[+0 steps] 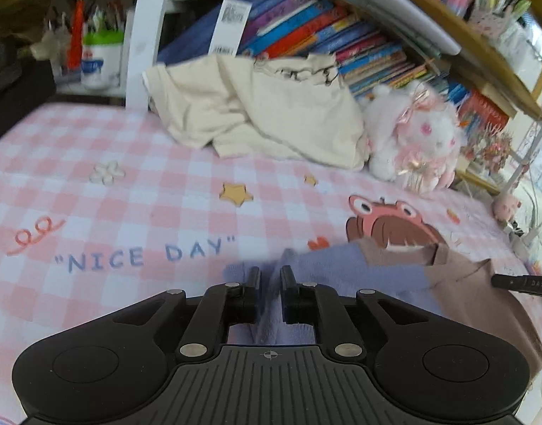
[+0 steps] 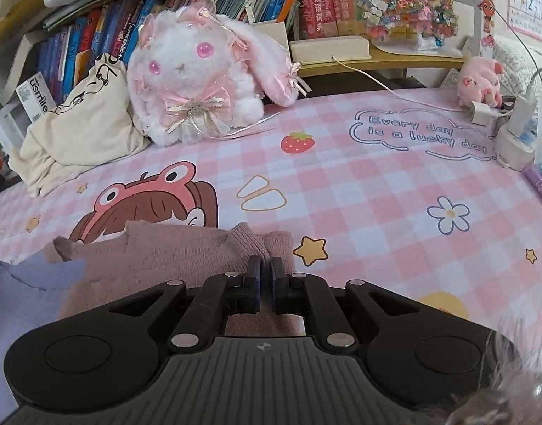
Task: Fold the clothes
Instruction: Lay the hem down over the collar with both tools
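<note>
Both your grippers are on one knit garment, a two-tone sweater (image 2: 136,262) w/ a mauve-brown part and a lavender part (image 1: 342,269), lying at the near edge of the pink checked bed sheet (image 1: 129,184). L gripper (image 1: 270,276): jaws narrowed to a small gap w/ lavender fabric between them; looks like a pinch on a lavender edge, prob. a sleeve or hem, can't tell which. R gripper (image 2: 265,269): jaws nearly pressed together, pinching a ribbed mauve cuff or corner that sticks up just ahead of the fingertips. Judgement: a fold is in hand, w/ two points of the sweater gripped at once; whether it is an early or a late fold, the views don't settle. Next move calls for keeping both pinches firm and moving L + R together so the edge stays level and the soft knit doesn't sag or bunch between them. Sweater looks thick, fuzzy, rumpled at the mauve collar area, not flat. A cream printed garment (image 1: 257,113) sits crumpled at the far side against the books (image 1: 342,39), touching a white plush rabbit (image 2: 196,74); not folded.
</note>
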### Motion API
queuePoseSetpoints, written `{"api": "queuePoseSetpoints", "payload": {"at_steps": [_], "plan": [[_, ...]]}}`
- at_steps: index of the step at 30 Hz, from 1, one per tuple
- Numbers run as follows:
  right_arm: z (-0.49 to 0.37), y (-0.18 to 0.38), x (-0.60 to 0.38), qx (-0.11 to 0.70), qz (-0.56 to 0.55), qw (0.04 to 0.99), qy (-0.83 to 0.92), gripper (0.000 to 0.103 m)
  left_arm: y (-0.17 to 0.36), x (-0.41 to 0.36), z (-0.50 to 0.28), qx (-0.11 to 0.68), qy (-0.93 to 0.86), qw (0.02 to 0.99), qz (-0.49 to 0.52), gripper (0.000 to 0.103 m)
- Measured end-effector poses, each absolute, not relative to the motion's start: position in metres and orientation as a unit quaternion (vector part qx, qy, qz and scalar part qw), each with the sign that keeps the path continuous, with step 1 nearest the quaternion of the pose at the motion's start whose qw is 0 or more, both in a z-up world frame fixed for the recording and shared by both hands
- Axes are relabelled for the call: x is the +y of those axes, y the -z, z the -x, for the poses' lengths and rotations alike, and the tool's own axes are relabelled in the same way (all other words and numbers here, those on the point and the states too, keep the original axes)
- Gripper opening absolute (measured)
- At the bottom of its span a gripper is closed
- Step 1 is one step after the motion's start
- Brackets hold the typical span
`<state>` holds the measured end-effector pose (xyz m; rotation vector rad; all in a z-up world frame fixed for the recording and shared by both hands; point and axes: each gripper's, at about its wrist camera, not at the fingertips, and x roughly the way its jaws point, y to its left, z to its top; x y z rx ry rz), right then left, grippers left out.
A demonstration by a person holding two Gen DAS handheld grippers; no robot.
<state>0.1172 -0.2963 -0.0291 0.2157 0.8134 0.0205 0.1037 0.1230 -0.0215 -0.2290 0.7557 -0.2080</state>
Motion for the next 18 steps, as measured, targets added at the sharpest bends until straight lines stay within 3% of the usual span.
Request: {"api": "queuePoseSetpoints", "payload": {"at_steps": [5, 10, 13, 18], "plan": [[-0.119, 0.032, -0.291, 0.401, -0.096, 0.911, -0.004, 0.007, 0.027, 0.115, -0.105, 0.382, 0.138, 0.910, 0.084, 0.004], [-0.121, 0.031, -0.287, 0.406, -0.076, 0.910, -0.003, 0.007, 0.014, 0.136, -0.095, 0.336, 0.133, 0.917, 0.169, 0.004], [-0.121, 0.031, -0.285, 0.409, -0.068, 0.910, -0.002, 0.007, 0.042, 0.141, -0.110, 0.390, 0.114, 0.897, 0.173, 0.005], [-0.122, 0.031, -0.281, 0.413, -0.055, 0.909, -0.001, 0.007, 0.047, 0.145, -0.114, 0.392, 0.114, 0.891, 0.200, 0.009]]}}
